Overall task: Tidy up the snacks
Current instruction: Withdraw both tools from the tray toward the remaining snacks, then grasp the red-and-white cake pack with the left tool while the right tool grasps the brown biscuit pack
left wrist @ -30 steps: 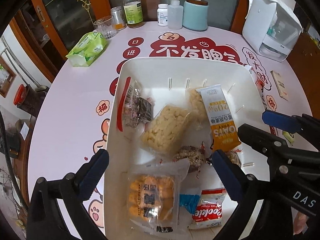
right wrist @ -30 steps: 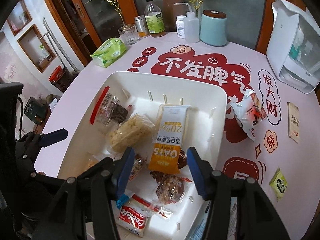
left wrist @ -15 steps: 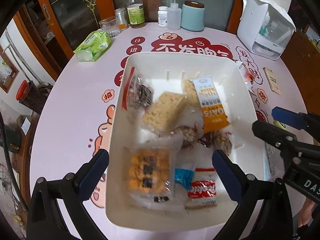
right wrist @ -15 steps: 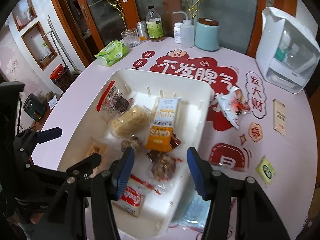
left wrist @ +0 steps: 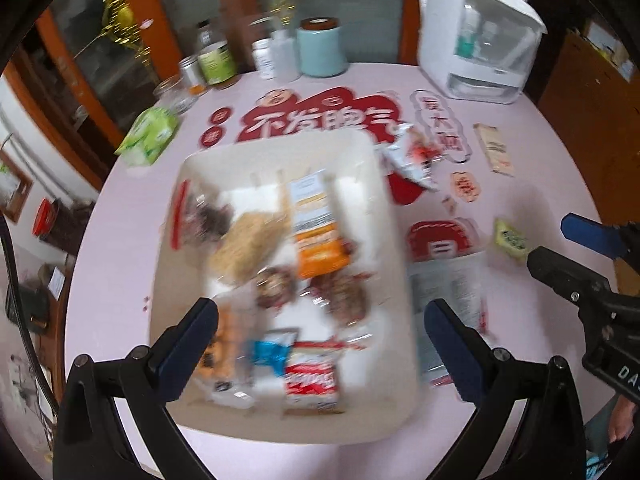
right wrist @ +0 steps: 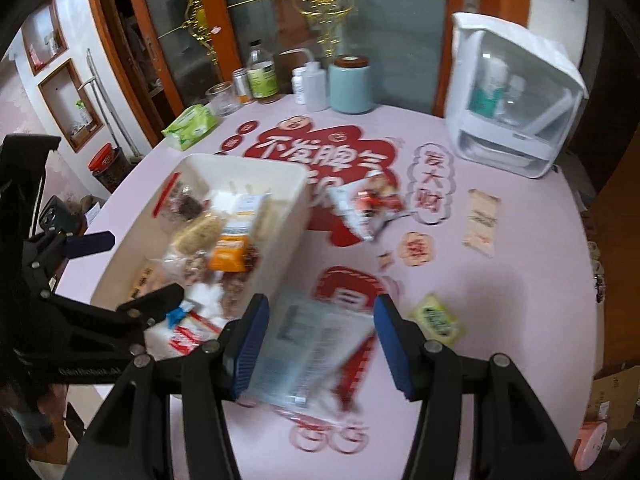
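Sorting step: collecting the loose snacks that lie outside the white bin (right wrist: pixel 276 256), which already holds most of the packets.
Right gripper (right wrist: pixel 318 344): jaws partly apart and holding nothing, hanging over a clear flat packet (right wrist: pixel 316 352) on the table (right wrist: pixel 520 320) just beside the bin's near corner.
Left gripper (left wrist: pixel 320 336): jaws wide apart and empty, above the bin's near end.
Other strays: a red-and-white bag (right wrist: pixel 368 208) close to the bin's far side, a small green sachet (right wrist: pixel 436 320) and a beige sachet (right wrist: pixel 482 222) farther off.
Next move (a judgement): lowering the right gripper onto the flat packet and pinching an edge, since it lies thin against the table.
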